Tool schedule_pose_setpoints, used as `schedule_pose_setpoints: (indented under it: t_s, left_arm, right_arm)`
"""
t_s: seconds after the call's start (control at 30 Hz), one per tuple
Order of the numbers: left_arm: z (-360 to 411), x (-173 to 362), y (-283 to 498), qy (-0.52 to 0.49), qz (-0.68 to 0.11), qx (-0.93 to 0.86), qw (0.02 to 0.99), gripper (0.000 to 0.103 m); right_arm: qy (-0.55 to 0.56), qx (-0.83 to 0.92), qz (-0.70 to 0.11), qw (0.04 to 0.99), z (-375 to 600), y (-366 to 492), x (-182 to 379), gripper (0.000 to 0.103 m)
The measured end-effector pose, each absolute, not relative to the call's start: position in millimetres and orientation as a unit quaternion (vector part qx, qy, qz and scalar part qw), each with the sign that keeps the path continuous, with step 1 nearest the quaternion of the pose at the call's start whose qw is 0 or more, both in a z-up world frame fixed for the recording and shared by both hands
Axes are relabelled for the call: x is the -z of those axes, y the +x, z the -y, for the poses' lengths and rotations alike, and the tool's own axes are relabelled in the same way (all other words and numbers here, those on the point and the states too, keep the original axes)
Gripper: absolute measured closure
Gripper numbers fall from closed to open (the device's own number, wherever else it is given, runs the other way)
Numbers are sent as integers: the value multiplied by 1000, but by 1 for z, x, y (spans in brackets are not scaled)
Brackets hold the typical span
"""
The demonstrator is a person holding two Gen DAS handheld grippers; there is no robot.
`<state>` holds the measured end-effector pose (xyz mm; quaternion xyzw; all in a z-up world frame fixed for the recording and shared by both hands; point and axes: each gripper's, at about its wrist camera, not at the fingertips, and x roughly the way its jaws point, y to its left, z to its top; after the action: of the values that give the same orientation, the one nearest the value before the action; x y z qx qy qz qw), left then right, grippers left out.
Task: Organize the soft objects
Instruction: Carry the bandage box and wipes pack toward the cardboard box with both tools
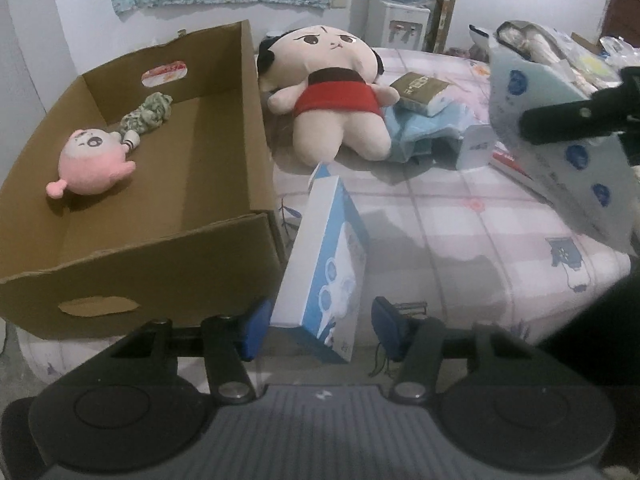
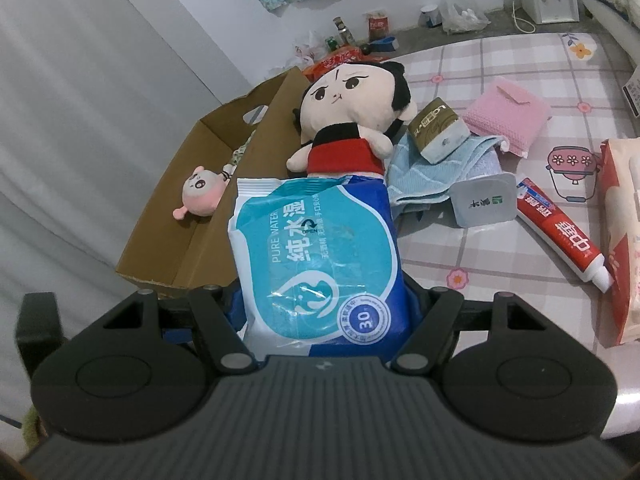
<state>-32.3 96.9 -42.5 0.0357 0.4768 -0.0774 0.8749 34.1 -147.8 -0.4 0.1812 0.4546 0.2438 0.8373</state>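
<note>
Jaws clamped, right gripper (image 2: 320, 312) tilts down holding wipes pack (image 2: 316, 256) (left gripper (image 1: 316, 328) apart, straddling a box (image 1: 324, 276)).

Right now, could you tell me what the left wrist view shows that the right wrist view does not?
Only the left wrist view shows the white-and-blue box between the left gripper pads, and the knotted green cloth toy whole.

Only the right wrist view shows the toothpaste tube, the pink cloth, and the right gripper shut on the wet wipes pack.

Both show the cardboard box, pink plush, big doll and blue towel.
</note>
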Motion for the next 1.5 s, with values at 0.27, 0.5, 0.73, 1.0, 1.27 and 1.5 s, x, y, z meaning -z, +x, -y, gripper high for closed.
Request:
schedule_pose_setpoints:
  t_s: [0.27,0.5,0.73,1.0,1.27,1.5]
  left_arm:
    - [-83,50,-29,38,-467,82,880,66]
    - [-63,49,-28,41,-470,117,874,66]
    - [-50,57,-9,22,-486,134,863,60]
    - [-42,53,-3,13,-480,133,867,69]
    - [-45,26,-1,-31,-462,132,877,83]
    - [-55,-15,-6,-53,-416,137,898,83]
  right_arm:
    - [180,-237,-456,839,150,28,0,34]
    - [182,-232,-455,840,156,22,1,34]
    - [187,-223,-456,841,163,19,4,34]
    - [198,-209,-459,840,175,20,11,34]
    - [208,-207,-449,844,186,17,5,34]
    - [206,-211,-436,850,186,16,-6,34]
